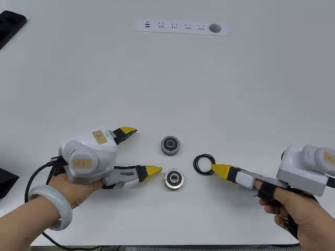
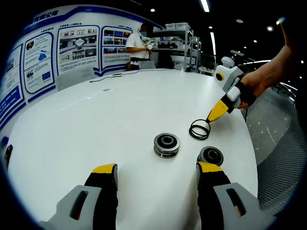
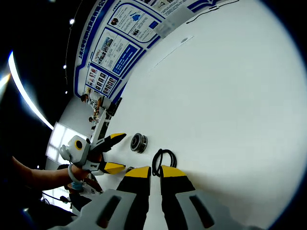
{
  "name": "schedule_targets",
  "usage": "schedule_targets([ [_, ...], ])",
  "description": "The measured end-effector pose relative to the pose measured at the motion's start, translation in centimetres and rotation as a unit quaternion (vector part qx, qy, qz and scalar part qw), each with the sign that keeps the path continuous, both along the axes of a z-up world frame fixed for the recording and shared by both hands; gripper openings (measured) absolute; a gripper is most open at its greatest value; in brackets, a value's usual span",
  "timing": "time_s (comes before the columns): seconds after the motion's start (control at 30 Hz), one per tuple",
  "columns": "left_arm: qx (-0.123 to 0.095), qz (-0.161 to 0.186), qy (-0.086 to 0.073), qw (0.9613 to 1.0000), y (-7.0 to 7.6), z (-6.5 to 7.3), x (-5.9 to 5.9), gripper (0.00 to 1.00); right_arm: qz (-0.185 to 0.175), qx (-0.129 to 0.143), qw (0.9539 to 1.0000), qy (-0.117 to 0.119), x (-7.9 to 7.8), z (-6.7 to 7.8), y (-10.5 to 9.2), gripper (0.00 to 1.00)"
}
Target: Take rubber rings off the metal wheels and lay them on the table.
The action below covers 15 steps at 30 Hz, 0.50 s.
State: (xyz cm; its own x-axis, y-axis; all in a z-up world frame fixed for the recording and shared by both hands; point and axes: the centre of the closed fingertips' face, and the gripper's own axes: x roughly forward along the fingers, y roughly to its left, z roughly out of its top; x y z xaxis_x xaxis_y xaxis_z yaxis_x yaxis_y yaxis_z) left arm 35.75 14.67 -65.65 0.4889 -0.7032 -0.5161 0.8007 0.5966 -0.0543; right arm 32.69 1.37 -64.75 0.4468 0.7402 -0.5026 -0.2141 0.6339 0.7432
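The left claw (image 1: pixel 143 149) is held level just above the matte white surface (image 1: pixel 157 78), jaws spread wide, facing the far metal wheel (image 1: pixel 170 145) and the near metal wheel (image 1: pixel 174 179). The right claw (image 1: pixel 217 168) is closed to a narrow slit, its yellow tip touching a thin black rubber ring (image 1: pixel 203 163) lying flat on the surface

2 wheels (image 1: pixel 170 145) (image 1: pixel 174 179), 2 tools (image 1: pixel 142 150) (image 1: pixel 220 168), rings (image 1: pixel 204 163) unclear.
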Motion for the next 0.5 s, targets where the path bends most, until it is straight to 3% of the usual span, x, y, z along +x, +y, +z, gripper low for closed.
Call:
schedule_targets([
  [0.5,-0.006,0.002,0.005,1.0000,0.5,0.4,-1.1,0.68,0.039,-0.032,0.9978,-0.042,-0.5,0.1,-0.2,0.27],
])
